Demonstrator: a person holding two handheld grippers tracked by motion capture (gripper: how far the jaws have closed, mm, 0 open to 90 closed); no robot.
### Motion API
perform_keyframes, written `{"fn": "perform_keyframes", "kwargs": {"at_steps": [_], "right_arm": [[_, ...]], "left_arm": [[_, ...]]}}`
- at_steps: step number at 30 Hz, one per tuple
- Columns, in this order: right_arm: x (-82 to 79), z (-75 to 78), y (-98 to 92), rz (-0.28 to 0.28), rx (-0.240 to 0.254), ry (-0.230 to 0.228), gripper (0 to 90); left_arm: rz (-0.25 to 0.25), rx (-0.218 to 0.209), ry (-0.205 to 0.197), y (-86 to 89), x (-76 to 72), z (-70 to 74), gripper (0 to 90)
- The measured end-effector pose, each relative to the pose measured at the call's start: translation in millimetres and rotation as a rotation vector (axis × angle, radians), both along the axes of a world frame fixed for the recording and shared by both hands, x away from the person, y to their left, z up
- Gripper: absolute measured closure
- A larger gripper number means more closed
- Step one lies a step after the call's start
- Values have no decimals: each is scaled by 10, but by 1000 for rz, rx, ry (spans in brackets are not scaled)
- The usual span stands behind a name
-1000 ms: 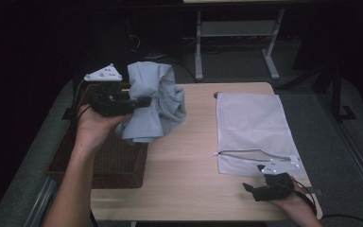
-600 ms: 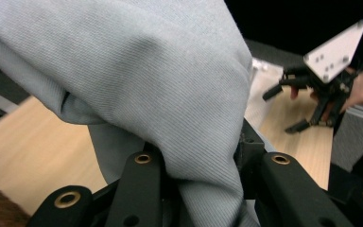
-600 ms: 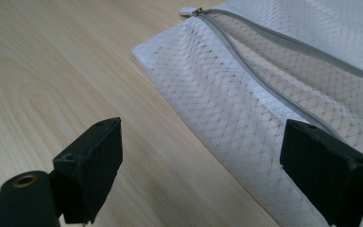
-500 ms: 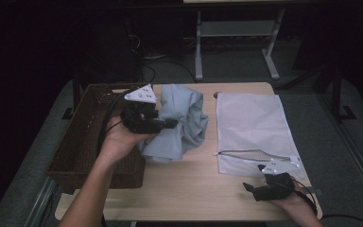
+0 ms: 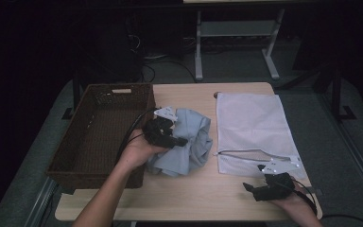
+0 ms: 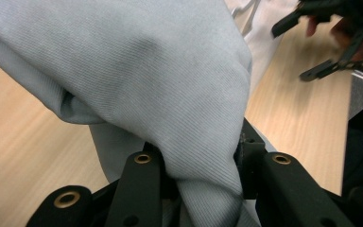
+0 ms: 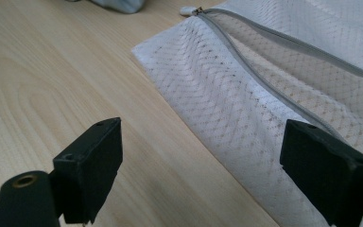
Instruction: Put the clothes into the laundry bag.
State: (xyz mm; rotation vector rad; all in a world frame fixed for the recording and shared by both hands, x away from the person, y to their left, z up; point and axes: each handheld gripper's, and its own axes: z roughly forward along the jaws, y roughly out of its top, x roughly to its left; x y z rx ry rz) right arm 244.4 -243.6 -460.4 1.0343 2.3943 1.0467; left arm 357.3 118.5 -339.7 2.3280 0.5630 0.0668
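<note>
Left tongs (image 5: 182, 141) pinch grey cloth (image 5: 189, 146) beside wicker basket (image 5: 75, 163); right tongs (image 5: 251, 190) gape.

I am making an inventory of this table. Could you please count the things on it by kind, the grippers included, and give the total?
Basket: 1
Grey cloth: 1
White mesh bag: 1
Grippers: 2, the left gripper shut on the cloth, the right gripper open near the bag
Total: 5
</note>
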Motion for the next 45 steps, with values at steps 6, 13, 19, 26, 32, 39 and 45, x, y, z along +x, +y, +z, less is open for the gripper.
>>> {"fn": "perform_keyframes", "kwargs": {"at_steps": [6,13,19,26,32,39,45], "right_arm": [[1,-1,-2,3,-1,-1,135],[0,0,-3,0,3,3,135],[-1,3,-6,2,3,0,135],[-1,3,-2,2,3,0,135],[-3,4,3,7,1,-3,135],[-2,1,2,8,2,0,135],[0,-5,8,12,1,1,135]], "left_arm": [[23,40,31,-83,141,-126,677],[21,81,63,-173,220,-253,617],[79,58,42,-168,261,-261,388],[116,-13,4,-131,162,-90,248],[120,-24,-22,-197,-7,-104,195],[123,-25,-24,-236,-139,-243,167],[119,-31,-27,-250,-273,-347,163]]}}
